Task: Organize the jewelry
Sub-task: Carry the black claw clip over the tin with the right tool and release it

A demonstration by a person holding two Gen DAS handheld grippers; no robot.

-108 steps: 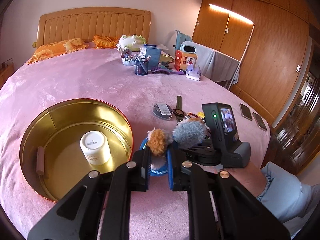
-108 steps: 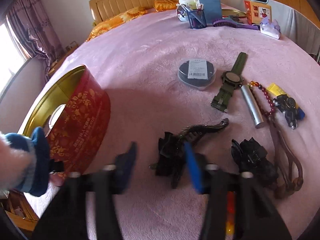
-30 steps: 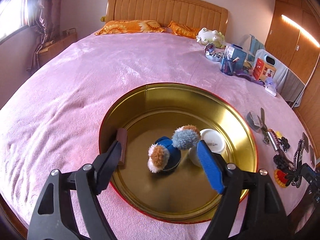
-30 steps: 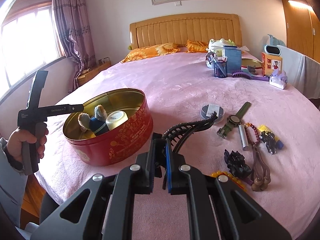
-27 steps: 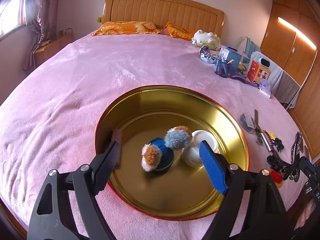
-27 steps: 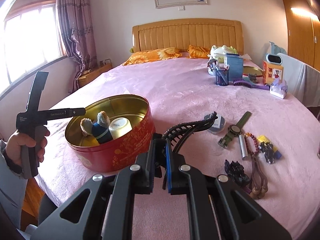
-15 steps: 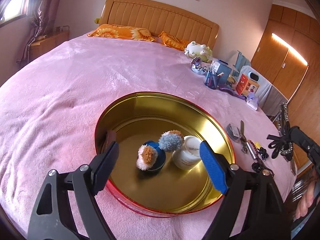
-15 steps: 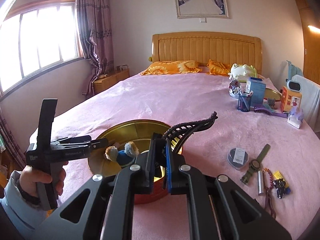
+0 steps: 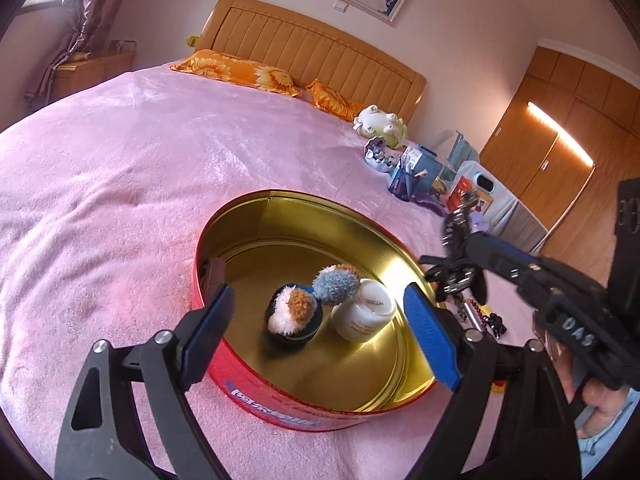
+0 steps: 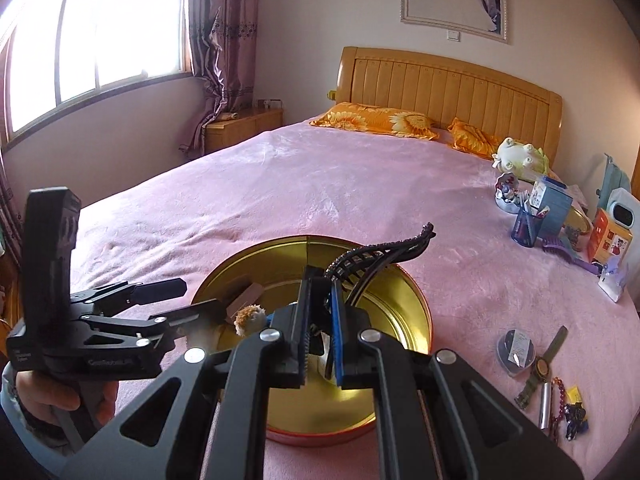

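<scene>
Below my right tool the tin lies open, its far half bare. My left tool crowds its near-left rim; pompom hat and white jar fill the middle.

Bright window daylight; fisheye edges warped, dark.

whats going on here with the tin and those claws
A person is sorting jewelry on a bed into a round tin. The right claw is shut on a black hair clip and holds it over the tin. The left claw is open, its fingers on either side of the tin's near edge. A pom-pom hat and a white jar already sit in the tin. A watch and beads lie on the blanket.
</scene>
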